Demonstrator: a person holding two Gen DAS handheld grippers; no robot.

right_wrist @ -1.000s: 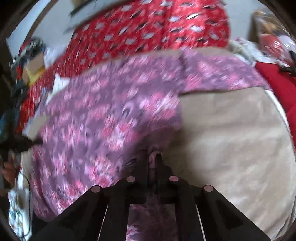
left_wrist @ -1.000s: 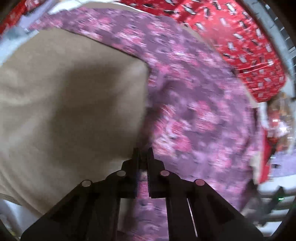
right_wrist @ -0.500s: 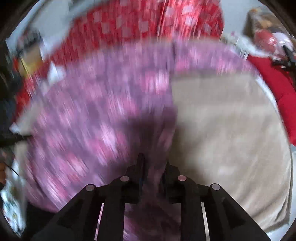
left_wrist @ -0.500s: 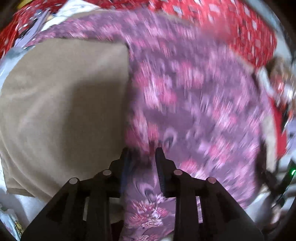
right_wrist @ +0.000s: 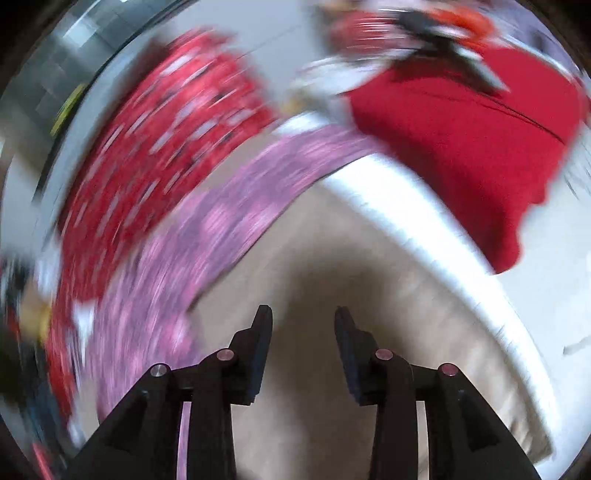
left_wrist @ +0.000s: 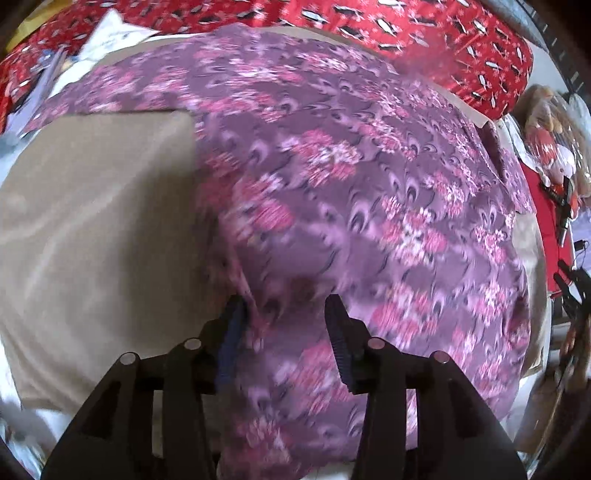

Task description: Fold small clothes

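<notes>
Purple floral garment lies spread on a tan cloth, with the left tool poised over its near edge. That tool's jaws are opening; a fold of the fabric sits between them, brushing the left-hand finger, but the pads do not press on it. Ahead of and to the right of the left tool the garment runs across most of the view, its pink flower print sharp in the distance and smeared close in. To the tool's left the tan cloth shows bare. Beyond the garment's far edge a red patterned fabric stretches across the top, and a stuffed toy sits far off to the right.

The right tool is also opening its jaws, with nothing between them; only the tan cloth lies beneath. The right wrist view is heavily blurred. The garment streaks away to the left of this tool and ahead of it. To its right runs a white edge, and beyond that lies a plain red cloth. The red patterned fabric shows far ahead on the left.
</notes>
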